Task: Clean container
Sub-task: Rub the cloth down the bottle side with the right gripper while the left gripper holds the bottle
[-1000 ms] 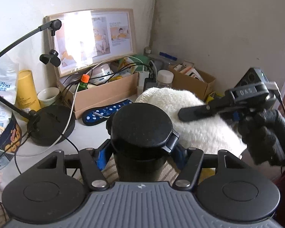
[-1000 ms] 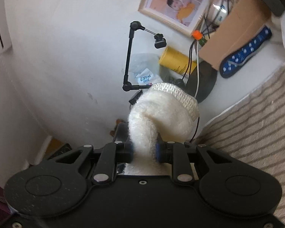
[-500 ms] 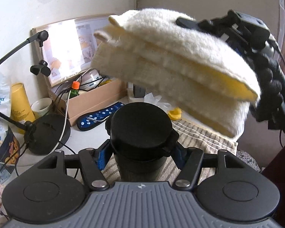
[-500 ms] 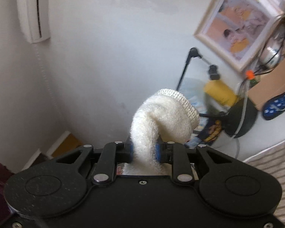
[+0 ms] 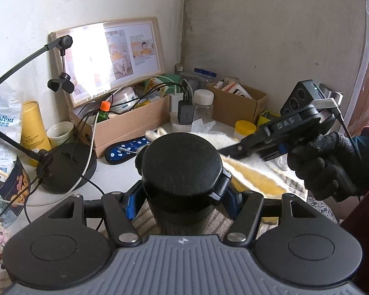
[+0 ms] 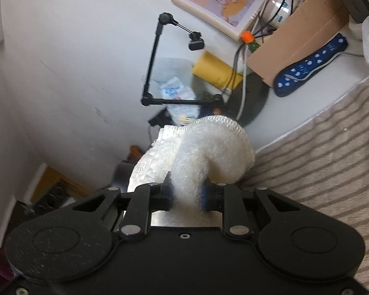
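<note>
My left gripper point(image 5: 182, 200) is shut on a dark container with a black flip lid point(image 5: 180, 164), held upright over a striped mat. My right gripper point(image 6: 186, 194) is shut on a fluffy white cloth point(image 6: 209, 150) that bunches up between its pads. In the left wrist view the right gripper point(image 5: 236, 148) reaches in from the right in a gloved hand, and the white cloth with a yellow underside point(image 5: 253, 172) lies low behind and to the right of the lid. I cannot tell whether the cloth touches the container.
A striped mat point(image 6: 319, 152) covers the table on the right. Behind stand cardboard boxes point(image 5: 128, 123), a framed picture point(image 5: 108, 59), a black stand with a round base point(image 5: 66, 164), a yellow tube point(image 5: 34, 127), a blue dotted case point(image 5: 128, 147) and cables.
The right gripper has swung the cloth down from above the lid to low behind and right of the container. The left gripper still holds the container in the same place.
</note>
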`<action>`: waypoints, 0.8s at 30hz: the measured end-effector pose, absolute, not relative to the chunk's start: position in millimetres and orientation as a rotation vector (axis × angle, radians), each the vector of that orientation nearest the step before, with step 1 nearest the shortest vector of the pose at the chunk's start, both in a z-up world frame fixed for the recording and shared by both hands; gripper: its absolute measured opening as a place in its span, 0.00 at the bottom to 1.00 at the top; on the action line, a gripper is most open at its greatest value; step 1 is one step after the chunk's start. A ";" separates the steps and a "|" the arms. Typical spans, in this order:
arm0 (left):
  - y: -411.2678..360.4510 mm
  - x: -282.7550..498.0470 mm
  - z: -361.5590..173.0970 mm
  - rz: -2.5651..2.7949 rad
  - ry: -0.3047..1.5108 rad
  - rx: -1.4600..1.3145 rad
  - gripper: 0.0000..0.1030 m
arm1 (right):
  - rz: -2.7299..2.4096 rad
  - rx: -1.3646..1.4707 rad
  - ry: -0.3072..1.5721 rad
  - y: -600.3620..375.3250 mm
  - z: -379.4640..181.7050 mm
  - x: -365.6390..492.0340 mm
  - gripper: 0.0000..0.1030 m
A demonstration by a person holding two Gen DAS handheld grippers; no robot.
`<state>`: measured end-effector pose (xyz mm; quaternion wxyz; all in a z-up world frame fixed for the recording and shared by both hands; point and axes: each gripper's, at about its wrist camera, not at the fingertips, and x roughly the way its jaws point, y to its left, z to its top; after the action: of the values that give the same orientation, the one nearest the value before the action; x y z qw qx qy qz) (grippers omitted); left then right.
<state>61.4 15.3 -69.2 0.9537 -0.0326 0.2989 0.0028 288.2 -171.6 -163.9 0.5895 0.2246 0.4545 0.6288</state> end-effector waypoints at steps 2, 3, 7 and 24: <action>14.8 60.9 -69.1 0.005 0.608 -0.064 0.62 | 1.446 0.457 1.052 -169.9 -164.6 285.7 0.20; 14.6 60.7 -69.0 0.005 0.609 -0.063 0.62 | 1.440 0.434 1.050 -167.7 -164.7 284.5 0.20; 13.9 59.9 -68.6 0.005 0.613 -0.059 0.62 | 1.412 0.325 1.038 -161.9 -168.4 281.8 0.20; 8.3 61.7 -66.6 0.015 0.620 -0.055 0.62 | 1.277 -0.258 0.893 -135.9 -195.9 251.6 0.19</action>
<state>61.7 8.3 -66.6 0.9519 -0.0272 0.3050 0.0075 251.6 -135.9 -195.9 0.7040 -0.1158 0.4016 0.5742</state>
